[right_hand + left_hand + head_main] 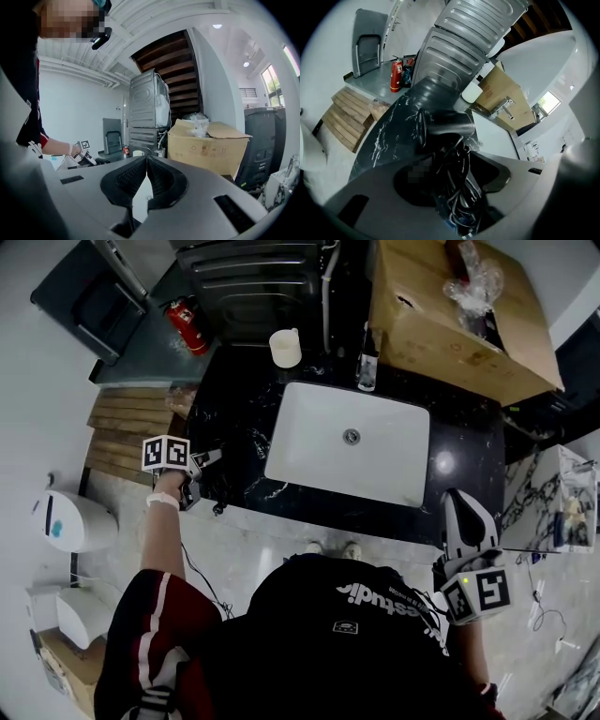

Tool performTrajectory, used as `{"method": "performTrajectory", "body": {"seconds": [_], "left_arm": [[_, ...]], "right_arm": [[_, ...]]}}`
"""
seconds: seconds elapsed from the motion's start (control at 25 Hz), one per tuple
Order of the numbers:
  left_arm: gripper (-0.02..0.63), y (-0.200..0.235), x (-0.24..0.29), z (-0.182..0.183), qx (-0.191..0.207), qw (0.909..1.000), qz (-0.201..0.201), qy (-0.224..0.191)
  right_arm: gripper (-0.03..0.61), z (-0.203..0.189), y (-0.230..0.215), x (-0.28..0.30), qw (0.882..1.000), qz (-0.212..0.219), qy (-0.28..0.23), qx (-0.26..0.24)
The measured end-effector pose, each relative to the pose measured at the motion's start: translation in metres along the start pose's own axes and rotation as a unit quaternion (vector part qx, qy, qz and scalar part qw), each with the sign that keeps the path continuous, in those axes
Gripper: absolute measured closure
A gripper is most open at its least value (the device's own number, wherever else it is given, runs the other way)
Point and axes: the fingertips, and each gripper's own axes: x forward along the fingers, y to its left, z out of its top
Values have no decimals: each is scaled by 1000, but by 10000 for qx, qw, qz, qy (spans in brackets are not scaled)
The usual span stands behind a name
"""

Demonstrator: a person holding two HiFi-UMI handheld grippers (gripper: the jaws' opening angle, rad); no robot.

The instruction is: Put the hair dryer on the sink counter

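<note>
The left hand-held gripper is clenched on the black hair dryer. Its jaws close from either side on the handle and the bundled black cord wound against it. The dryer's barrel lies crosswise beyond the jaw tips, over the black, white-veined marble worktop at its front left corner. Whether the barrel rests on the stone cannot be told.

The right hand-held gripper is empty, with its jaws pressed together. It is held at the worktop's front right corner, well apart from the dryer.

A white rectangular basin is sunk in the middle of the worktop. A cream cup and a chrome tap stand at the back edge. A brown cardboard box sits behind the back right corner.
</note>
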Motion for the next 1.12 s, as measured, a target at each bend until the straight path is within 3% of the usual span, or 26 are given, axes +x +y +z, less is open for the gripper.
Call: {"method": "performTrajectory", "body": {"seconds": [0.16,0.32,0.56,0.68,0.8,0.92,1.0,1.12], "left_arm": [[371,-21,16,8,117,9998,-134,-18],[371,-25,18,8,352,9994,11,-38],[390,-40,-6,14,1332,9891,442,-438],[399,-81,-22,24,1866,9779,27,-945],[420,-141,-45,40,2356,9536,-762,-1714],[425,-201,-69,51,2891,9213,-1167,-2325],[442,-243,-87,56,3212,8971,-1409,-2688],[482,-301,-113,57,3758,8523,-1775,-3175]], "right_arm": [[538,-3,-5,-3,9999,-87,91,-96],[538,-3,-10,-7,9996,-194,126,-146],[538,2,-22,-12,9994,-317,31,-149],[538,6,-28,-15,9992,-367,-21,-172],[538,10,-34,-15,9990,-404,-62,-179],[538,13,-37,-14,9989,-408,-105,-204],[538,18,-36,-12,9989,-373,-160,-226],[538,34,-34,-7,9987,-289,-272,-312]]}}
